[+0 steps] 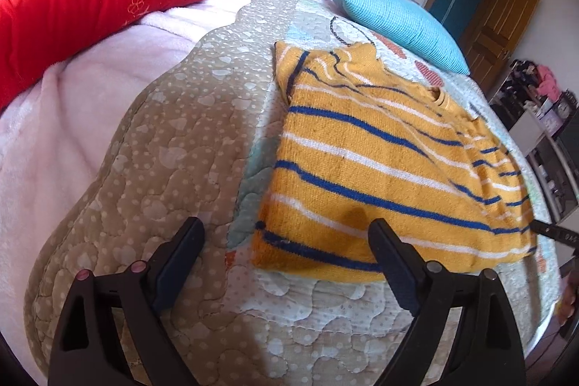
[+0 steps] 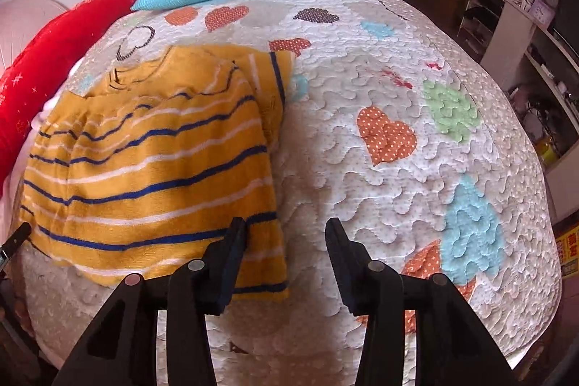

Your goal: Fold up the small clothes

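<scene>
With both sleeves folded in, I hold the left tool (image 1: pixel 286 241) wide and the right tool (image 2: pixel 286 237) half-open, both empty, at the striped sweater's (image 1: pixel 380 169) hem; next, grip and fold upward.

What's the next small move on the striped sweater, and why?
Probably lower both claws onto the near hem corners of the striped sweater. Left claw and right claw are open and empty, poised over that hem, sleeves look already folded in.
</scene>
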Demonstrator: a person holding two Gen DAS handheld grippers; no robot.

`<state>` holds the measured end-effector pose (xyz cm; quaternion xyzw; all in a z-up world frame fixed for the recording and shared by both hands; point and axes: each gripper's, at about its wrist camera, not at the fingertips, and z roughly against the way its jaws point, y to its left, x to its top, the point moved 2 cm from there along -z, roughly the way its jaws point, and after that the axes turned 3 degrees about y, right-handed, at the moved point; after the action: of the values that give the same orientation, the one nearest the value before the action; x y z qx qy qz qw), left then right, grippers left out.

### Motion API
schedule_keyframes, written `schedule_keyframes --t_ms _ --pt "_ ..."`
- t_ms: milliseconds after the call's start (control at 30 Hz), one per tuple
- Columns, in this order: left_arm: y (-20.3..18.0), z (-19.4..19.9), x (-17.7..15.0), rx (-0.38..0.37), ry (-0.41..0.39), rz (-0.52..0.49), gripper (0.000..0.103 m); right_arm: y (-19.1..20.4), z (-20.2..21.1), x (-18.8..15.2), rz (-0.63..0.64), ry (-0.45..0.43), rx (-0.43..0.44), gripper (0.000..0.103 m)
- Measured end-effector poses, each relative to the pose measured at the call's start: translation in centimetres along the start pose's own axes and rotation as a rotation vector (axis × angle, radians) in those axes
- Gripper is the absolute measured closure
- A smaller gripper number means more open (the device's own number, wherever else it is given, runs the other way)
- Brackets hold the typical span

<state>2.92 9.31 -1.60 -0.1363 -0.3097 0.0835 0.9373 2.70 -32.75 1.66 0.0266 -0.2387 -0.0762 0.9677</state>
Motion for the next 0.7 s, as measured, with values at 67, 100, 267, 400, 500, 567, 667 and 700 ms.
schedule_keyframes --t_ms 67,100,267,400,500,567,667,700 --pt "1.3 0.3 0.5 -0.097 0.004 0.082 0.008 -0.8 0.4 -0.7 -0.061 -0.014 0.050 0.049" --pt "2.0 0.3 0.9 -0.143 0.006 0.128 0.008 -0.9 0.4 -1.2 -0.085 -0.015 0.070 0.048" --pt "3.2 -1.1 3.4 -0.334 0.038 0.249 0.008 -2.0 -1.1 -2.9 -0.182 -0.003 0.170 0.041" --pt "2.0 -2.3 3.5 -0.227 0.069 0.198 0.051 -2.2 -1.7 -2.6 -0.276 -0.037 0.249 0.034" --pt "1.5 -2.3 3.1 -0.234 0.110 0.152 0.093 -1.1 -2.2 -1.8 -0.266 -0.026 0.291 0.074" --pt "1.8 -1.9 3.2 -0.218 0.101 0.156 0.093 -0.9 -2.5 -1.2 -0.261 0.002 0.291 0.087" --pt "2.4 -1.6 3.1 -0.177 0.096 0.156 0.093 -1.9 -2.3 -0.8 -0.278 -0.011 0.177 0.090" --pt "2.3 -1.5 3.1 -0.164 0.092 0.144 0.093 -2.1 -2.1 -0.8 -0.265 -0.022 0.133 0.090"
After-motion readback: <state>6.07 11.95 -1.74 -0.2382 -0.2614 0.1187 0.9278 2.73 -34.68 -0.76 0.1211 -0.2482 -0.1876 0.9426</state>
